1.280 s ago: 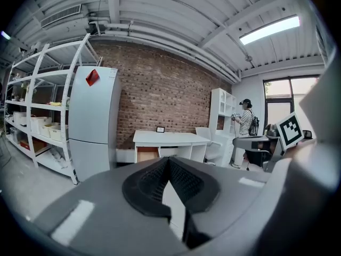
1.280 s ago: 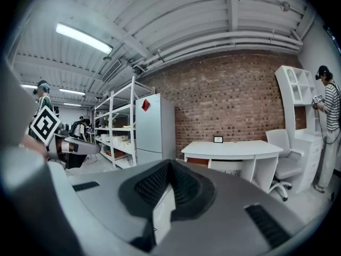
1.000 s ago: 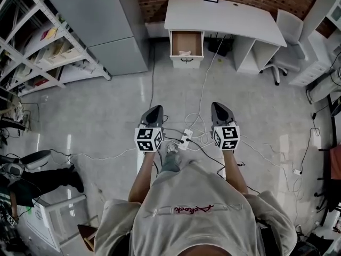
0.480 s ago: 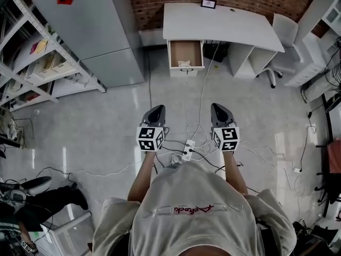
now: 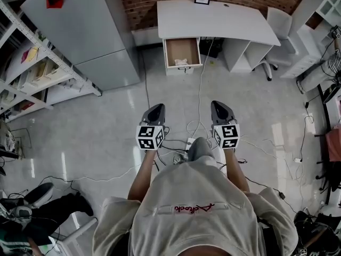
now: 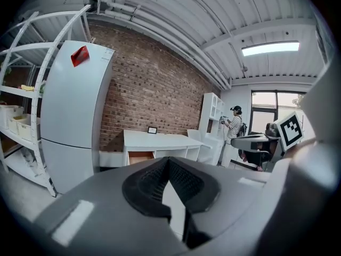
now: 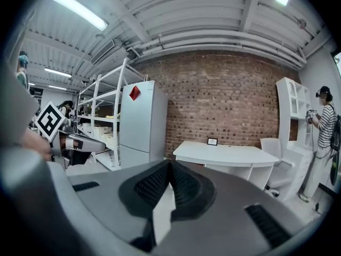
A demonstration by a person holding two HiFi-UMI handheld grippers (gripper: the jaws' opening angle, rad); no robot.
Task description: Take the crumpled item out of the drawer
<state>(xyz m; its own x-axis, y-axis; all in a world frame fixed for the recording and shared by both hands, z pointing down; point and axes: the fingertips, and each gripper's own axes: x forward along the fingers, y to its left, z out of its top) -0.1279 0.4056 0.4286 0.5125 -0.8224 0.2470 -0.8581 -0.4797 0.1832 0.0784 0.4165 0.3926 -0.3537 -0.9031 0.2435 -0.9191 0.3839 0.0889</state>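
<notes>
1. Looking straight ahead: the crumpled item [image 5: 181, 62] sits at the near end of the open drawer [image 5: 179, 44] under the white desk [image 5: 213, 17], well apart from both tools.
2. It's lined up almost between them, a touch nearer the left gripper [image 5: 155, 109] than the right gripper [image 5: 220, 106].
3. Both sets of jaws are pressed together, with nothing in them.
4. It's too small to call its long axis.
</notes>
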